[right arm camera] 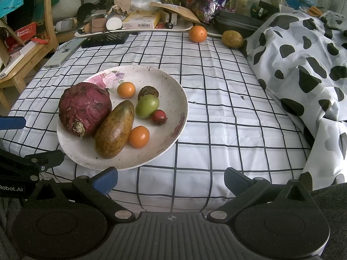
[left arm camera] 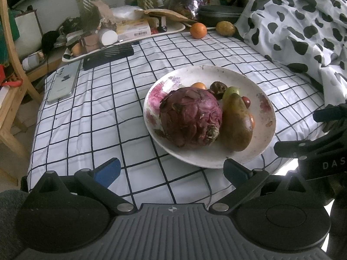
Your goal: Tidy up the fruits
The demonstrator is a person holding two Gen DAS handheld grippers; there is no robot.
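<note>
A white floral plate point(right arm camera: 173, 91) point(left arm camera: 266, 117) sits on the checked cloth. It holds a big purple-red fruit point(right arm camera: 85, 108) point(left arm camera: 190, 117), a long brown-green mango point(right arm camera: 115, 130) point(left arm camera: 237, 125), two small orange fruits point(right arm camera: 126, 90) point(right arm camera: 139, 137), a green fruit point(right arm camera: 147, 106), a dark round fruit point(right arm camera: 149, 92) and a small red one point(right arm camera: 159, 117). An orange point(right arm camera: 197, 34) point(left arm camera: 198, 30) and a yellow-brown fruit point(right arm camera: 232, 39) point(left arm camera: 225, 28) lie on the cloth at the far edge. My left gripper point(left arm camera: 171, 171) is open and empty just short of the plate. My right gripper point(right arm camera: 171, 178) is open and empty near the plate's front right.
A cow-print cloth point(right arm camera: 303, 65) is heaped on the right. A cluttered tray point(right arm camera: 134, 25), a black grid-patterned object point(right arm camera: 105, 39) and a phone point(left arm camera: 63, 82) lie at the back left. A wooden chair point(left arm camera: 8, 69) stands at the left of the table.
</note>
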